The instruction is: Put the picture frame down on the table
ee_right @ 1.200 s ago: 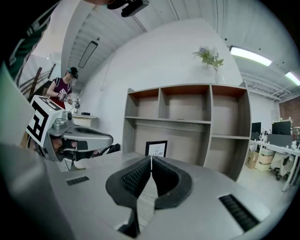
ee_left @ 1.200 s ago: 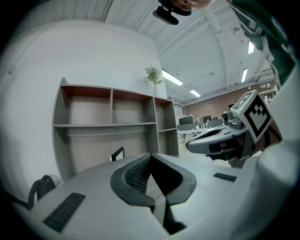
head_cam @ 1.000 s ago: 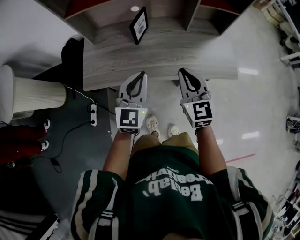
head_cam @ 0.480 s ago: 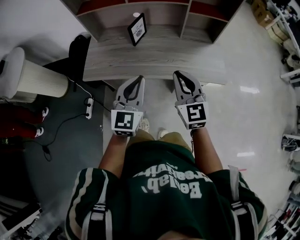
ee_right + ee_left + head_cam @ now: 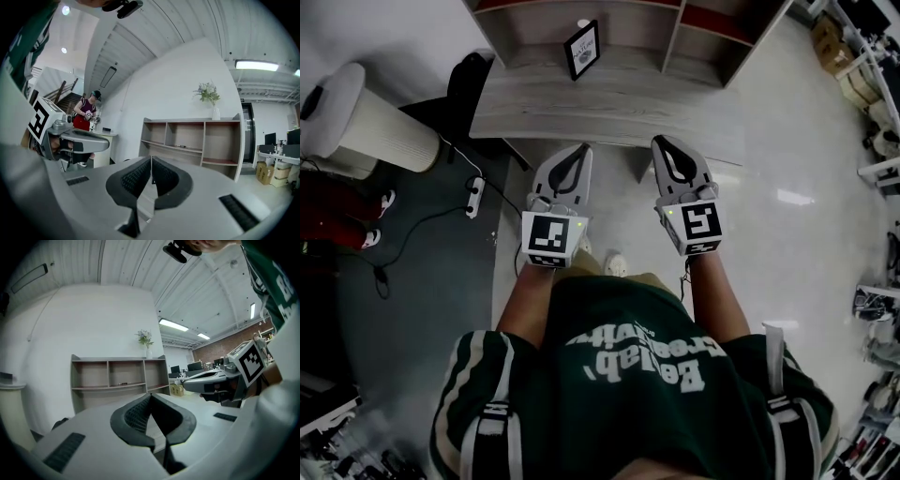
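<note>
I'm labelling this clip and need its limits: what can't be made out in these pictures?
Picture frame: head view, its print is too small to read; its back support is hidden by the frame itself.
Table: gripper views, the top is mostly hidden behind the bodies of the left tool and right tool; the frame cannot be picked out there.
Shelf unit: head view, cut off by the top edge.
</note>
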`<state>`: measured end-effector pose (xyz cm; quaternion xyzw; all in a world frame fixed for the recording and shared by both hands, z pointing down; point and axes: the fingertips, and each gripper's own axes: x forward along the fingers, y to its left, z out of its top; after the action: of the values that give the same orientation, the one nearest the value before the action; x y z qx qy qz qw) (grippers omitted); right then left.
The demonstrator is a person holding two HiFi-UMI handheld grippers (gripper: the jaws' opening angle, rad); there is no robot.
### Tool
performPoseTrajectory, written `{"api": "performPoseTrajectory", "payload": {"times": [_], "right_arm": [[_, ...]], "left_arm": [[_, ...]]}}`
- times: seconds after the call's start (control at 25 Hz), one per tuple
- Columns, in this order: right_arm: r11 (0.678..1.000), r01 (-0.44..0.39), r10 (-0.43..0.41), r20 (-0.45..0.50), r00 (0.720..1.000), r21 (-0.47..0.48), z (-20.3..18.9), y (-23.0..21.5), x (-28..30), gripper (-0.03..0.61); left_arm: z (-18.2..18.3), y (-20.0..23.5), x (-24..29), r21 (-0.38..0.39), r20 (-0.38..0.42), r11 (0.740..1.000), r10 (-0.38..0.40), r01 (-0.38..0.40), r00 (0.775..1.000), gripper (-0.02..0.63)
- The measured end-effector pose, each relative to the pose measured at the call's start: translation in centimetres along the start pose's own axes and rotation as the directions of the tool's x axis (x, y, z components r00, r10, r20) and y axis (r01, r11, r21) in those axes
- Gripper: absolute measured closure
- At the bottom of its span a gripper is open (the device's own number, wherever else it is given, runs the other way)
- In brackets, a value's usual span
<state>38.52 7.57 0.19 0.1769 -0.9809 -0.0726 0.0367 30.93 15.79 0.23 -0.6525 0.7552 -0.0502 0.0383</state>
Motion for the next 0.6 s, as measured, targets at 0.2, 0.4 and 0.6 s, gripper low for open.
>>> {"api": "performPoseTrajectory", "payload": {"times": [0.2,0.4,0.6], "right_arm": [[1.0,-0.01,0.01,0.021,1.0,0.004,0.5,0.8,-1.1,0.543],[1.0,-0.004,0.004,0.024,1.0,0.0,0.1,1.1,-1.7,0.543],[0.999,0.021,-0.019,0.029,0.999,-0.044,0.1,1.3,-2.6,0.545]], "left_arm": [[0.7,-1.2,-1.0,0.011,0.015,1.0,-0.009,0.009,1.0,0.595],[0.6,-1.2,-1.1,-0.018,0.016,1.0,-0.008,0.008,1.0,0.595],[0.7,-1.6,-1.5,-0.045,0.014,0.999,-0.014,0.015,1.0,0.595]]}}
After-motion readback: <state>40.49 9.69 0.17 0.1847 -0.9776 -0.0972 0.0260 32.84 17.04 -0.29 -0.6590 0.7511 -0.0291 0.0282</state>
